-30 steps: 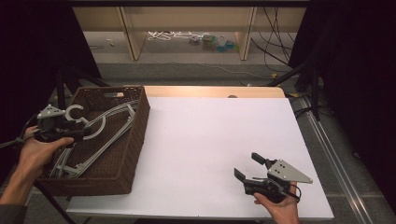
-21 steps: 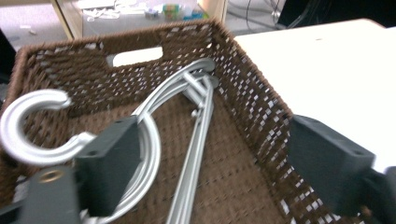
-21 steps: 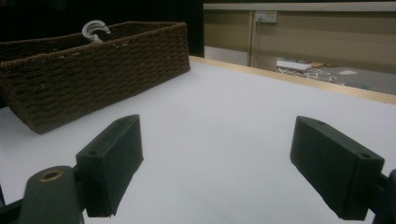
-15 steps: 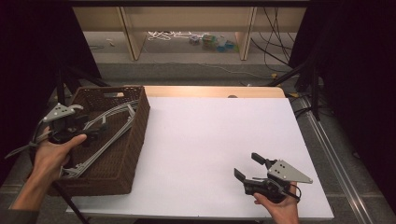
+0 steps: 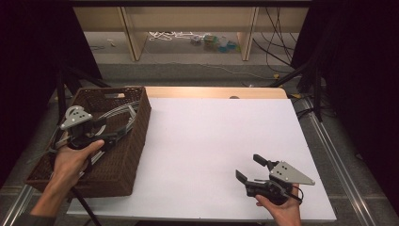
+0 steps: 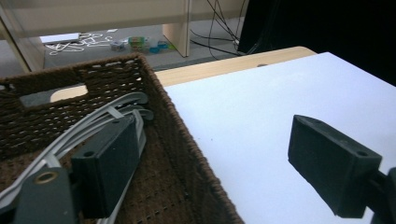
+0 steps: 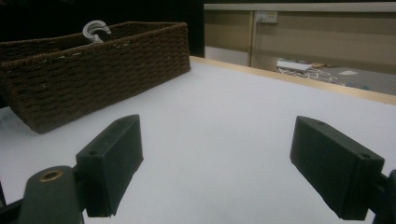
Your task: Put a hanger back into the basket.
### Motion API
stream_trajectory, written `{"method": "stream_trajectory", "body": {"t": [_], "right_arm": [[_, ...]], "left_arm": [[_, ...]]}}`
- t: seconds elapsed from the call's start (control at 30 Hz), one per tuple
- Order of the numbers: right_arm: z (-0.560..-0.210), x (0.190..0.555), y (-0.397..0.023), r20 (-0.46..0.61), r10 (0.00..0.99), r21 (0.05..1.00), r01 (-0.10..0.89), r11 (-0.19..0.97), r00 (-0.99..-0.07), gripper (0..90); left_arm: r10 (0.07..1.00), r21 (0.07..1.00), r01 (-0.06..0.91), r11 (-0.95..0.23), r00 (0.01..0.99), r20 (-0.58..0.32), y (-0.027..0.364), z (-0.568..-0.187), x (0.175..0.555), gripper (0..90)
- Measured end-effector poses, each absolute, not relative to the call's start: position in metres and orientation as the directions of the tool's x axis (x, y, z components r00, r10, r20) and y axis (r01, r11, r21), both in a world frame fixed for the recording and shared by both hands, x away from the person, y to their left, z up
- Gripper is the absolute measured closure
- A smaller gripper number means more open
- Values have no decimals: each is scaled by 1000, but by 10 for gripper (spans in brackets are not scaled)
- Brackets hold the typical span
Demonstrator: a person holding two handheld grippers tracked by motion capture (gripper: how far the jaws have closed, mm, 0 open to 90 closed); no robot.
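Both pairs of jaws stand spread wide with nothing pinched between them. Your left gripper (image 5: 107,136) hovers over the brown woven wicker basket (image 5: 136,136) at the left edge of the white surface (image 5: 211,141), and its jaws have just been opening; no hanger sits between the pads. In the left gripper view, one black pad (image 6: 109,163) hangs just above the bundle of pale grey plastic clothes hangers (image 6: 93,122) lying in the basket (image 6: 180,140), while the other pad (image 6: 329,165) is out over the bare white surface (image 6: 261,121), so the basket's near wall runs between the two. The hangers lie slanted along the basket floor, under and beside the inner pad; whether that pad touches them I cannot tell. From the high view the hangers (image 5: 120,113) reach toward the basket's far right corner. Your right gripper (image 5: 256,172) rests low near the front right of the surface, well apart from the basket, its jaws pointing toward it. In the right gripper view the basket (image 7: 93,74) stands far off beyond the pads, with a hanger hook (image 7: 95,30) poking above its rim.
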State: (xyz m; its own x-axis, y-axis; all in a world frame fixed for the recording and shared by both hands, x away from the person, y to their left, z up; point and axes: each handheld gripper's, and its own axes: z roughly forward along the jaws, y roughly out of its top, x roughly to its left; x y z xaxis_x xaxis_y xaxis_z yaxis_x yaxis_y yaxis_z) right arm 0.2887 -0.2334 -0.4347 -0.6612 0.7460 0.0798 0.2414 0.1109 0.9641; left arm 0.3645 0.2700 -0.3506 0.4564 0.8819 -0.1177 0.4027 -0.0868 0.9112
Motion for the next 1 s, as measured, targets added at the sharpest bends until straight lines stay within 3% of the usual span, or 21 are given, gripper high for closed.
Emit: {"method": "stream_trajectory", "body": {"t": [0.6,1.0], "right_arm": [[-434,289,-234,75,762,968,229,98,-644,160],[-434,290,-235,72,759,970,224,99,-647,157]], "left_arm": [[831,942,335,-33,532,-160,232,-363,354,157],[792,957,288,-43,593,-143,199,-365,340,156]]}}
